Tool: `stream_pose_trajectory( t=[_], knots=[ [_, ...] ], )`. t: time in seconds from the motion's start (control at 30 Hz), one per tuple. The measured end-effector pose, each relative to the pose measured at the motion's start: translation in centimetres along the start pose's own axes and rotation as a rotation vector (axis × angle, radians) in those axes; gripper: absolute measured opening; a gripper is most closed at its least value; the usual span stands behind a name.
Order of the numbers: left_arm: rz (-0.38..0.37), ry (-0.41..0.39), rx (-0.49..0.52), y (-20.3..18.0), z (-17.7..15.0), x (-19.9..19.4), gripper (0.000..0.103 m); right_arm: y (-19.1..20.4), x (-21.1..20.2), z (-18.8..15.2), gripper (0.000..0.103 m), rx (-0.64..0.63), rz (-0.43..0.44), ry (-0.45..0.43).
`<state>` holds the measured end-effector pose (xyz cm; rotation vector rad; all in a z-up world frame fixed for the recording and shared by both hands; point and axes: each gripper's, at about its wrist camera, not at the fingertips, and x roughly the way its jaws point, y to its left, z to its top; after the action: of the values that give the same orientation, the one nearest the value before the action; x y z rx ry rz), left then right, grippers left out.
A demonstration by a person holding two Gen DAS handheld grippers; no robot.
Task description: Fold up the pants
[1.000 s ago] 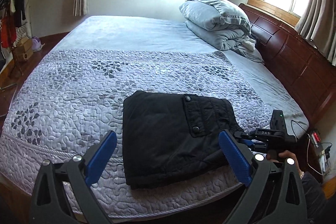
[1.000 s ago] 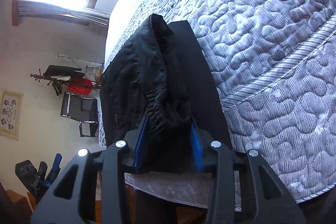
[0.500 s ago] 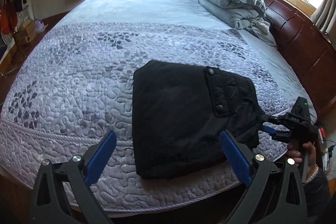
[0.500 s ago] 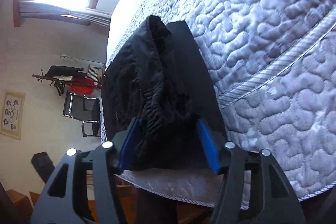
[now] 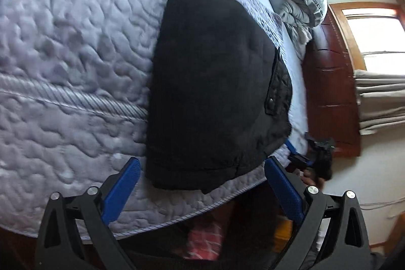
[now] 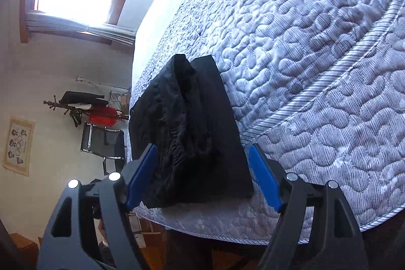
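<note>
You have the pants (image 5: 215,87) in a compact fold near the bed (image 5: 76,55) edge, both left gripper (image 5: 202,184) and right gripper (image 6: 202,173) jaws released, so just tidy that bunched waistband.

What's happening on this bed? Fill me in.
A person with a gripper in each hand is folding black pants on a quilted bed. The pants lie folded into a compact bundle near the bed's edge. The left gripper is open and off the fabric. The right gripper is open too, its fingers on either side of the bundle's end.
</note>
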<state>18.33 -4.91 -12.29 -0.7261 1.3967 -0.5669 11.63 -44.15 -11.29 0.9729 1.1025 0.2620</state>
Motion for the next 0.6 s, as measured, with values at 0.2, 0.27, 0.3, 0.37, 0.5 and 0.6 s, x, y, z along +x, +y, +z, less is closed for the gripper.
stream_pose_trajectory(
  t=[0.2, 0.27, 0.3, 0.37, 0.5, 0.6],
  knots=[
    [-0.099, 0.090, -0.041, 2.1, 2.1, 2.1, 0.099, -0.6, 0.2, 0.1, 0.078, 0.009, -0.016, 0.016],
    [-0.122, 0.095, -0.056, 2.7, 2.8, 2.5, 0.099, -0.6, 0.5, 0.3, 0.078, 0.006, -0.025, 0.022],
    [-0.127, 0.097, -0.060, 2.8, 3.1, 2.5, 0.099, -0.7, 0.6, 0.4, 0.078, 0.007, -0.029, 0.024],
    [-0.138, 0.101, -0.065, 3.1, 3.8, 2.9, 0.099, -0.7, 0.8, 0.6, 0.078, 0.009, -0.030, 0.028],
    [-0.199, 0.108, -0.074, 3.4, 4.7, 3.1, 0.099, -0.8, 1.5, 1.3, 0.079, 0.007, -0.041, 0.037],
    [-0.219, 0.119, -0.061, 3.4, 5.3, 3.4, 0.099, -1.0, 1.9, 1.7, 0.079, 0.010, -0.049, 0.042]
  ],
)
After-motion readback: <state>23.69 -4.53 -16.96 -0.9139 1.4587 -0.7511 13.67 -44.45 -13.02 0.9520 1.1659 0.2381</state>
